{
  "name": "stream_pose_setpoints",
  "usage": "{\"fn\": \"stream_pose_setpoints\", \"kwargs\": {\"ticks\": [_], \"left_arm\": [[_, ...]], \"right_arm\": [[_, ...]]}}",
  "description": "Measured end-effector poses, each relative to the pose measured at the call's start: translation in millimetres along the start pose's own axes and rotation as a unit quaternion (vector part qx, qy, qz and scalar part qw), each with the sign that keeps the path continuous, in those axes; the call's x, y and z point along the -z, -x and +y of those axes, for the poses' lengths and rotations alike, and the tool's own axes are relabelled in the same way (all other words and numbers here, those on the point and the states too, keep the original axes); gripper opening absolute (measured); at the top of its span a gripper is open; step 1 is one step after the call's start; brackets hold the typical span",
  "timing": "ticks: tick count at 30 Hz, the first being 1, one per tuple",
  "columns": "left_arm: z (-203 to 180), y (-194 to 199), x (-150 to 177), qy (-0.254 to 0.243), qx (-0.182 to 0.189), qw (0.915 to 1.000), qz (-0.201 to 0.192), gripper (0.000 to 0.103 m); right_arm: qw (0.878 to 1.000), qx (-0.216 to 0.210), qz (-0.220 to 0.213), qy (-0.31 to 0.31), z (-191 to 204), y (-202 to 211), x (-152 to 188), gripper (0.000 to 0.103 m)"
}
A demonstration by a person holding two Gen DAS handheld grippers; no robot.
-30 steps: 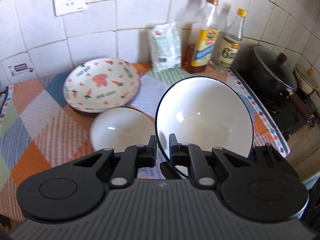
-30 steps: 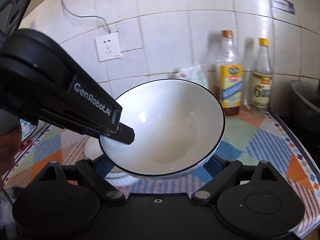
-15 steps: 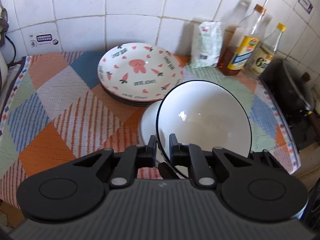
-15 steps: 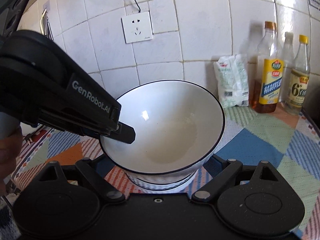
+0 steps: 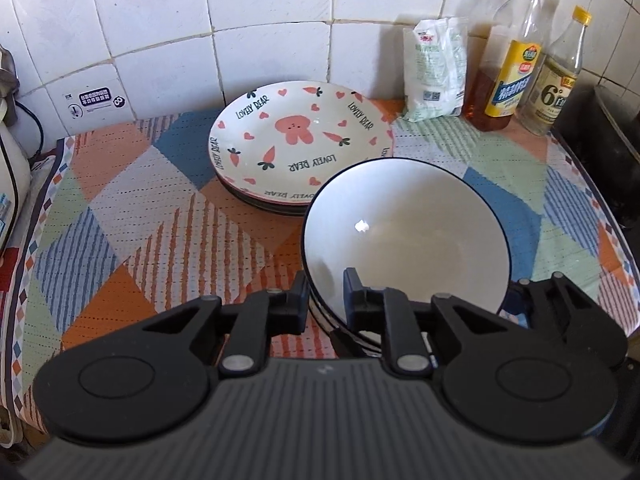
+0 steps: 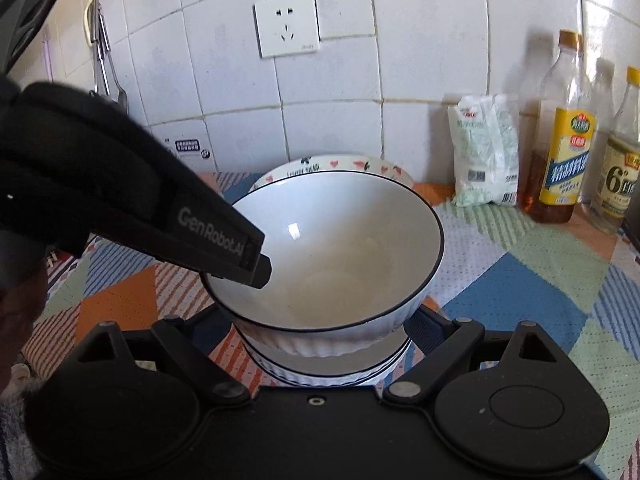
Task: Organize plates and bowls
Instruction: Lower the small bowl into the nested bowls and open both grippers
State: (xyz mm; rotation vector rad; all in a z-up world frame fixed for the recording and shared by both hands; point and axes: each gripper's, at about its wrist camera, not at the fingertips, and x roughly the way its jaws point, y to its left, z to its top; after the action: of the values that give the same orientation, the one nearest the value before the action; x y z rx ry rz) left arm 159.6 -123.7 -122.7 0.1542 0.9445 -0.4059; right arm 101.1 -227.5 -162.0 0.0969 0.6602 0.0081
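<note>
**On the patterned cloth, bowl meets bowl**

Down on the cloth (image 5: 132,220), the black-rimmed bowl (image 5: 404,232) sits nested in the ribbed lower bowl (image 6: 320,372), just in front of the stack of rabbit plates (image 5: 300,140). In the right wrist view it looks a touch tilted, high on the left and not quite level in its partner.

The left gripper (image 5: 325,294) straddles the near-left rim, one finger outside the wall and one inside. Its jaws have just been opening, and a sliver of white shows beside the inner finger, so the pinch looks let go with the rim between the pads.

The right gripper (image 6: 320,320) stands wide apart, one finger on either side of the bowl's flank. Its tips are hidden behind the china, so whether they press on it cannot be told.

This looks like the release. To do it well, the left jaws probably want to clear the rim on both sides before the hand lifts. Then comes a pull up and back along the fingers, not sideways, since a dragging pad could tip the top bowl or skid the pair towards the plates. The right gripper is well placed to steady the stack. If the bowl rocks, a light nudge on the high side should seat it.
</note>
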Motion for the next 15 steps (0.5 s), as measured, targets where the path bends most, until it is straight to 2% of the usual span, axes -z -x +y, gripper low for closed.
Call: {"fn": "stream_pose_setpoints", "kwargs": {"ticks": [4, 8, 15], "left_arm": [[3.1, -5.6, -0.7, 0.006, -0.002, 1.0, 0.007, 0.016], [-0.8, -9.6, 0.1, -0.009, -0.008, 0.9999, 0.003, 0.016], [2.9, -3.9, -1.5, 0.002, -0.007, 0.9999, -0.011, 0.016]], "right_arm": [[1.0, 0.011, 0.0, 0.018, 4.9, -2.8, 2.5, 0.096], [0.999, 0.029, 0.0, 0.025, 6.2, -4.5, 5.4, 0.103], [0.999, 0.039, 0.007, 0.026, 7.0, -4.7, 6.3, 0.102]]}}
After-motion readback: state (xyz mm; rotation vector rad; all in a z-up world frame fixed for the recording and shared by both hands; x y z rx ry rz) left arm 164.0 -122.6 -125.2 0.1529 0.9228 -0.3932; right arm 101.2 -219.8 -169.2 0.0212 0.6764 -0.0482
